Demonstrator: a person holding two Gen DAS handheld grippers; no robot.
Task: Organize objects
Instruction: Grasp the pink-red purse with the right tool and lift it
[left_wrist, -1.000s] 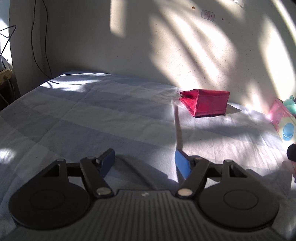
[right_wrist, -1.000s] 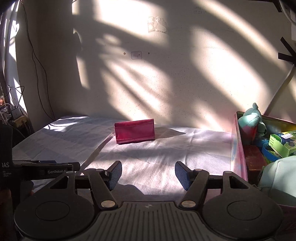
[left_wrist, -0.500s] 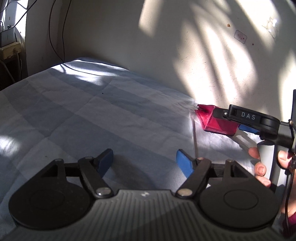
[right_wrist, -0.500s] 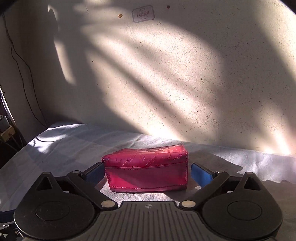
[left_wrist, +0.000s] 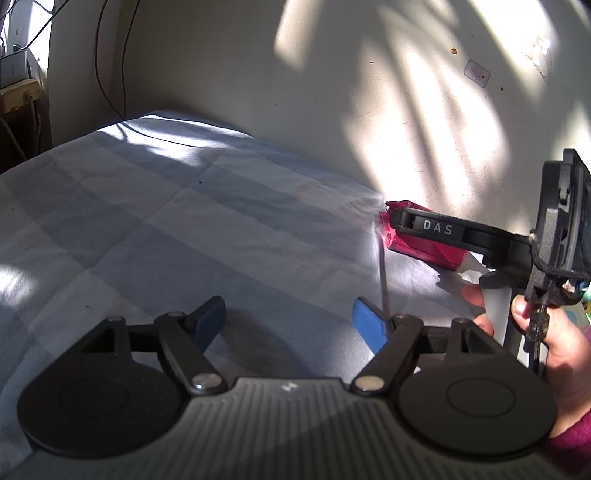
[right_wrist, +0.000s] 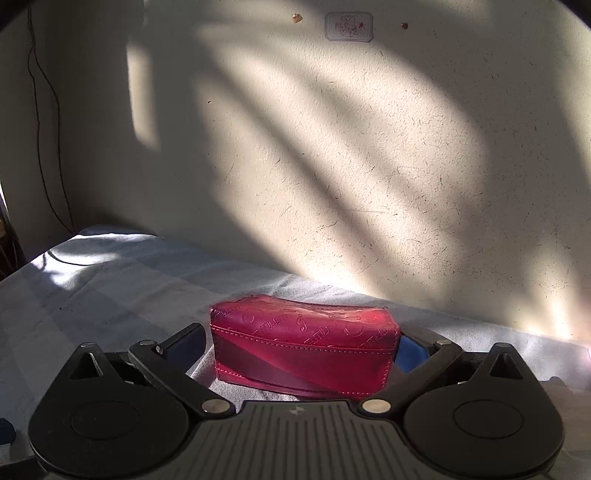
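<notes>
Red pouch (right_wrist: 304, 352), just one, sits on the pale checked bed sheet (left_wrist: 184, 221) close to the sunlit wall (right_wrist: 332, 166). Two grippers are in play. The right gripper (right_wrist: 301, 347) has its jaws spread wide with the pouch between them; a gap shows at the left pad, while the right pad sits so close to the pouch's end that contact cannot be judged, and the jaws do not look clamped. The left gripper (left_wrist: 290, 321) hovers over bare sheet, jaws released and empty.

Only the left wrist view shows the right gripper from outside: a black arm marked "DAS" crossing the pouch (left_wrist: 417, 243), and one hand (left_wrist: 554, 343) wrapped around its handle, with a magenta sleeve (left_wrist: 569, 443) at the corner. Only the right wrist view shows the pouch's embossed top and stitched front, plus a small sticker (right_wrist: 348, 26) on the wall.

A second earlier the pouch lay well ahead of the right gripper, whose jaws stood narrower; since then they have widened and the gripper has come up around it. A box of toys seen then is out of frame.
</notes>
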